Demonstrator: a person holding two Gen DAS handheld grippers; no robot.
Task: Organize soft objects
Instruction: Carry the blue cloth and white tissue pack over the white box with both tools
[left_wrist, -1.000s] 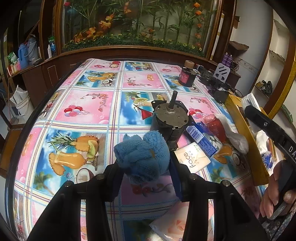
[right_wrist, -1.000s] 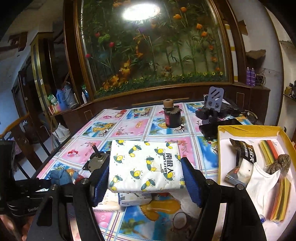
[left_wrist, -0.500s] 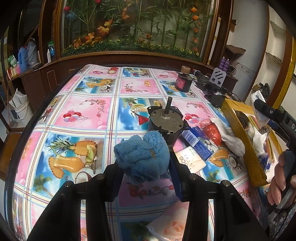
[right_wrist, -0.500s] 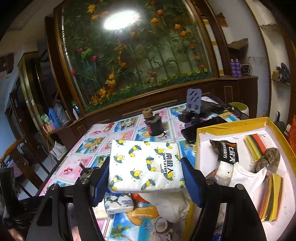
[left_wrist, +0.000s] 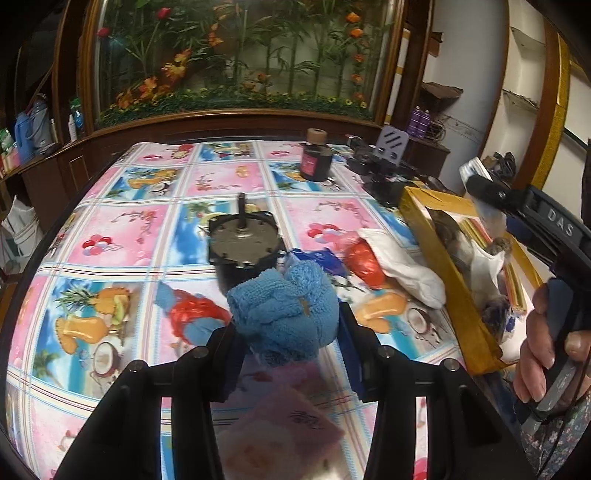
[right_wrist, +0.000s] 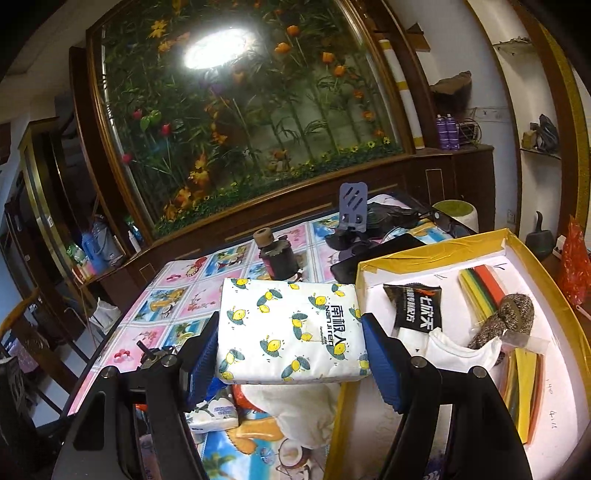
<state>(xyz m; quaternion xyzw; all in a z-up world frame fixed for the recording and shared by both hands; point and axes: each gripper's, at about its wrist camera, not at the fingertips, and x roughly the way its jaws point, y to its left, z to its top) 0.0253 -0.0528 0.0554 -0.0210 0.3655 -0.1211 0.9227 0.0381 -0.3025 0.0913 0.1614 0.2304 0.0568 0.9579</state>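
Left gripper (left_wrist: 286, 328) jaws are clamping a blue towel ball (left_wrist: 284, 310) above the tabletop (left_wrist: 122, 236). Right gripper (right_wrist: 290, 350) jaws are gripping a lemon-print tissue pack (right_wrist: 291, 328), hanging at the yellow box (right_wrist: 532, 258) edge. Only the left view is showing the motor (left_wrist: 242, 247); the pack is hiding what's directly under it.

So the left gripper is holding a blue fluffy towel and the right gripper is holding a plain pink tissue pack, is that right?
Not quite. The left gripper does hold the blue fluffy towel, but the right wrist view shows the right gripper clamped on a white tissue pack printed with yellow lemons, not a plain pink one.
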